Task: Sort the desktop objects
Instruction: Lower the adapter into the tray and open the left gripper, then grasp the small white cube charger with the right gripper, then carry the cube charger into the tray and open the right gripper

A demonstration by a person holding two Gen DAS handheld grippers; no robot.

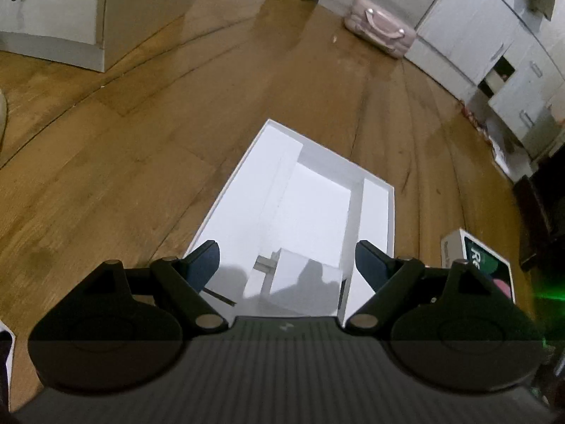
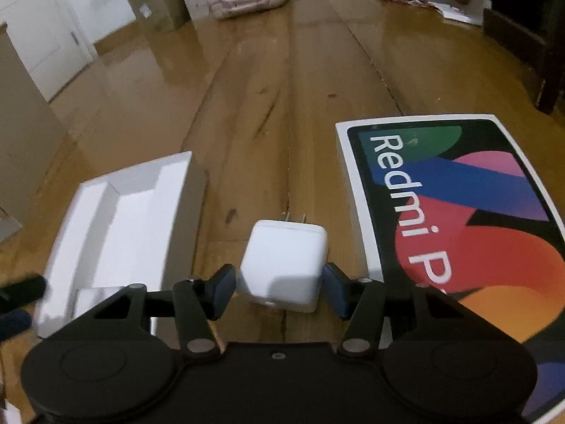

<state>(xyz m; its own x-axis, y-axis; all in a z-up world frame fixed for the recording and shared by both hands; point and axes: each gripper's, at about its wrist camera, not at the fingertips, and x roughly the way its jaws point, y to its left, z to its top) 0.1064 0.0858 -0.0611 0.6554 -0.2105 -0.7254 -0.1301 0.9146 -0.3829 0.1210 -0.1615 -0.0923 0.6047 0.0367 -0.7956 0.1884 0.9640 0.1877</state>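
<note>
A wooden floor carries everything. At lower centre, the white charger (image 2: 284, 265) is clamped in the right tongs (image 2: 279, 288); the left tongs (image 1: 286, 259) are spread above the white tray (image 1: 226, 212). Next, placement into a tray compartment seems required.

A white plug-in charger (image 2: 284, 265), a rounded cube, sits on the wooden floor (image 2: 247, 106) with its two metal prongs pointing away from the camera. To its left lies an open white box tray (image 2: 116, 212) with shallow compartments, a second white block (image 1: 303, 282) resting in one of them. To the charger's right lies a flat box lid (image 2: 459, 212) printed "Redmi" over green, blue, pink, red and orange shapes.
</note>
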